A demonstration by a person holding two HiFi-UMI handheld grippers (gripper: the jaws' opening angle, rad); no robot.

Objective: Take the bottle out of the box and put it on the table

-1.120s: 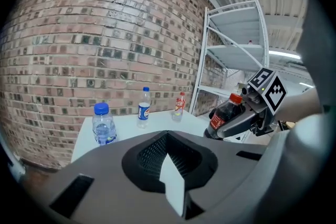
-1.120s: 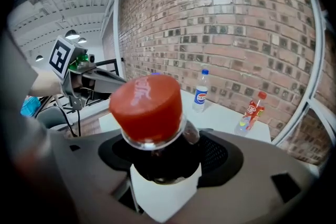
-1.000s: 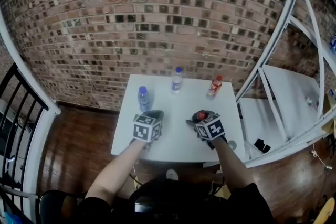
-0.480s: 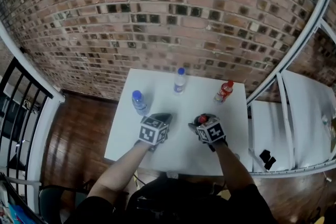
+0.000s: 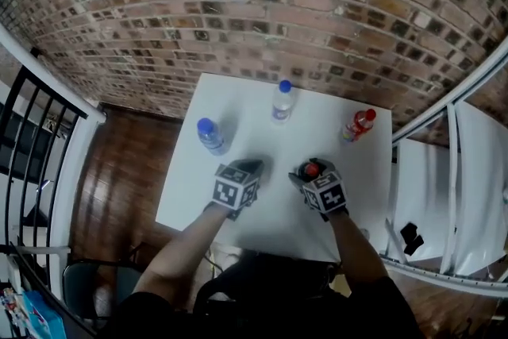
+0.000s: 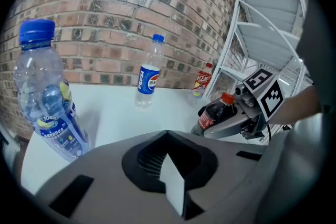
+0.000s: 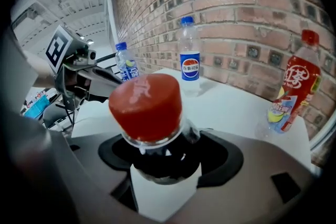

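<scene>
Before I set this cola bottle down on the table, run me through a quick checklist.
1. Right hand-held gripper shut on cola bottle: ok.
2. Red cap on: ok.
3. Bare table beside it: ok.
4. Apart from water bottle, Pepsi bottle, red drink bottle: ok.
5. Left hand-held gripper empty, jaws together: ok.
6. Base touching table: cannot tell.

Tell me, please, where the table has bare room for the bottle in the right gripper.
The table is bare in the middle, between the held cola bottle and the Pepsi bottle, along the right edge this side of the red drink, and at the front-left corner this side of the water bottle. The back is most crowded.
</scene>
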